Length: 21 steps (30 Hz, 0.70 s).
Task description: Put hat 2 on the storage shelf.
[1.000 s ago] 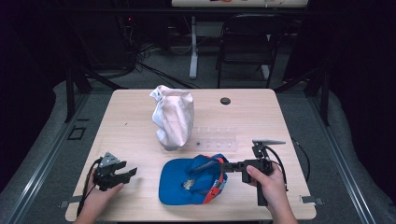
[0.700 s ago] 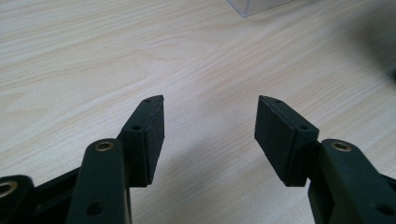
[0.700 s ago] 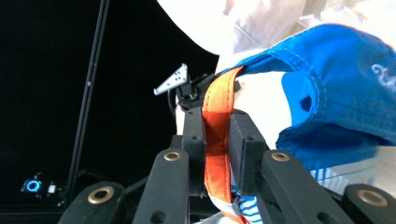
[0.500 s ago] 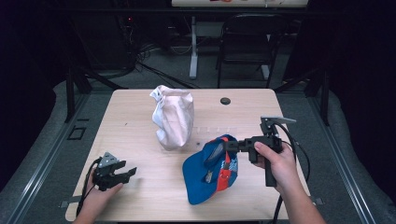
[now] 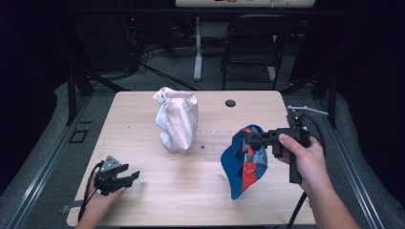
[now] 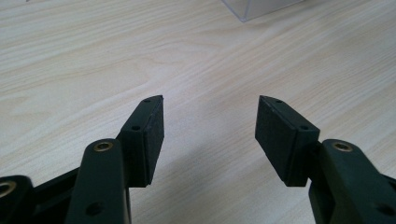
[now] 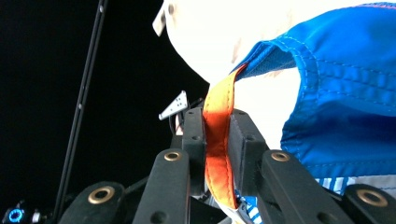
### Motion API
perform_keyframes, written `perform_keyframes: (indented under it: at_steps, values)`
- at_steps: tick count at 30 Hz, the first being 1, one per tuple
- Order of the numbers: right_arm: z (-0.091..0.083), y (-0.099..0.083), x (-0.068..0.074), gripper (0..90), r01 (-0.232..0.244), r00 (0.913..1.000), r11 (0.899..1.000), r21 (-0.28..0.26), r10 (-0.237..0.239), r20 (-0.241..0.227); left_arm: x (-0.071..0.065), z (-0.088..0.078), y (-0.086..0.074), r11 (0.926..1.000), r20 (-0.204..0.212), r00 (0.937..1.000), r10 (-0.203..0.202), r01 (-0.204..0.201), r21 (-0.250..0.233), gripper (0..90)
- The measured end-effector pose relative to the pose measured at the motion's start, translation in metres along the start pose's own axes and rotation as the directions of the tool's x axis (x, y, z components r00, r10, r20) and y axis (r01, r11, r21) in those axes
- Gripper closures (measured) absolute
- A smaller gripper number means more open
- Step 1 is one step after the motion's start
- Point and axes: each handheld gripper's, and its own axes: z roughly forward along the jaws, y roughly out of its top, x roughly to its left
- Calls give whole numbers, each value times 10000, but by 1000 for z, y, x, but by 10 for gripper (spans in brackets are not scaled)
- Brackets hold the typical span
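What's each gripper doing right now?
Left gripper: open, holding nothing, low over the table.
Right gripper: shut on the blue bag's orange strap, bag lifted.

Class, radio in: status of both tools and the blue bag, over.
Right tool shut on blue bag's orange strap. Blue bag hanging above table. Left tool open, empty. White bag stands apart, not in the way.

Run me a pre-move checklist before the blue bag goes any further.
1. Right gripper jaws clamped on the orange strap: ok.
2. Blue bag lifted off the table: ok.
3. Bag hanging apart from the white bag: ok.
4. Left gripper jaws open, nothing between them: ok.
5. Clear box out of the bag's path: cannot tell.
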Motion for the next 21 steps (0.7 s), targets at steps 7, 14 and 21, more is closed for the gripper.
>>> perform_keyframes:
  at_steps: [7, 14, 21]
  values:
    - [-15, 9, 9, 782, -183, 9996, 9988, -448, 173, -218, 1, -2, 1, 9998, -163, 9999, -7, 4, -181, 422]
    - [-18, 23, 27, 783, -153, 9999, 9978, -641, 150, -55, 2, -1, 1, 9998, -120, 9999, -59, 57, -183, 422]
    - [-24, 40, 43, 782, -180, 9994, 9944, -1046, 209, 274, 1, -2, 1, 9998, -110, 9999, -10, 8, -193, 422]
